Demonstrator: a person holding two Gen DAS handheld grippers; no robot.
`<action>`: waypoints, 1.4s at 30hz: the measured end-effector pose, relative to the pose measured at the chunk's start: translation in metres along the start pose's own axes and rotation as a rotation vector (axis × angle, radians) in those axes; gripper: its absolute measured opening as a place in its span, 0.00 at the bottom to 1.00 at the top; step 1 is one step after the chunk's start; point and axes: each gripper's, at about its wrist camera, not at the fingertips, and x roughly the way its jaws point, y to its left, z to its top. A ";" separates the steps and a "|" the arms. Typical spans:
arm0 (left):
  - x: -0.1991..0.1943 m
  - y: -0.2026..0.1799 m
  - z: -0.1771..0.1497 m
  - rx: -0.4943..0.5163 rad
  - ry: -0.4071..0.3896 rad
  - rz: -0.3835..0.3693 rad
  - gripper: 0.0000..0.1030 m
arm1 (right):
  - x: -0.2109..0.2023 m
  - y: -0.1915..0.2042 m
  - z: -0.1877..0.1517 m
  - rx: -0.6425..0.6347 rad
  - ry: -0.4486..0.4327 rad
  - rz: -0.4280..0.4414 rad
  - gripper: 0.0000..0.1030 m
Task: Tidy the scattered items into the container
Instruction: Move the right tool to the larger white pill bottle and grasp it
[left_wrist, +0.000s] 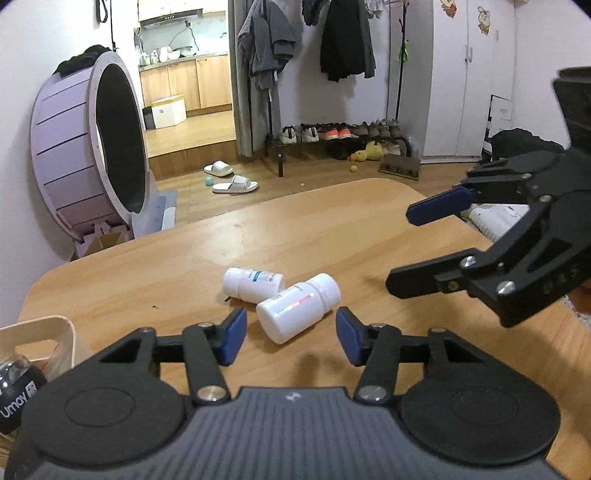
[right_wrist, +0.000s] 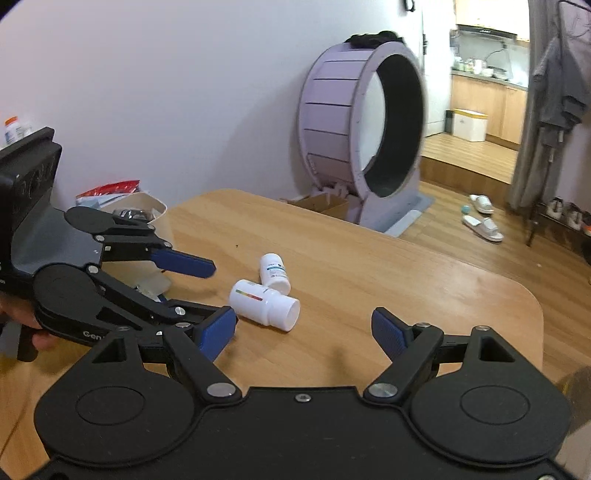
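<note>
just beyond your left gripper, whose jaws stand apart and empty like the right gripper's, two pill bottles lie touching on the table, so closing on the nearer may roll both away from the bin.

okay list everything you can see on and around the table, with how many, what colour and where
pill bottles: two, white, lying on their sides mid-table, touching
container: one, cream, at the table's left edge, already holding items
table: one, light wood, rounded corners
wheel: one, lilac with dark inside, on the floor by the wall
slippers: two, white, on the floor beyond the table
shoe rack: one, dark, with shoes, under hanging clothes
left gripper: black, blue pads, open, just short of the nearer bottle
right gripper: black, blue pads, open, empty
</note>
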 end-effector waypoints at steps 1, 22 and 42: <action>0.001 0.003 -0.001 -0.003 0.002 0.005 0.50 | 0.006 -0.002 0.002 -0.017 0.020 0.013 0.77; 0.005 0.006 0.004 0.131 0.117 -0.022 0.49 | 0.077 0.027 0.021 -0.587 0.243 0.220 0.45; -0.023 -0.031 -0.029 0.390 0.192 -0.332 0.49 | -0.003 0.081 -0.020 -0.882 0.277 0.336 0.35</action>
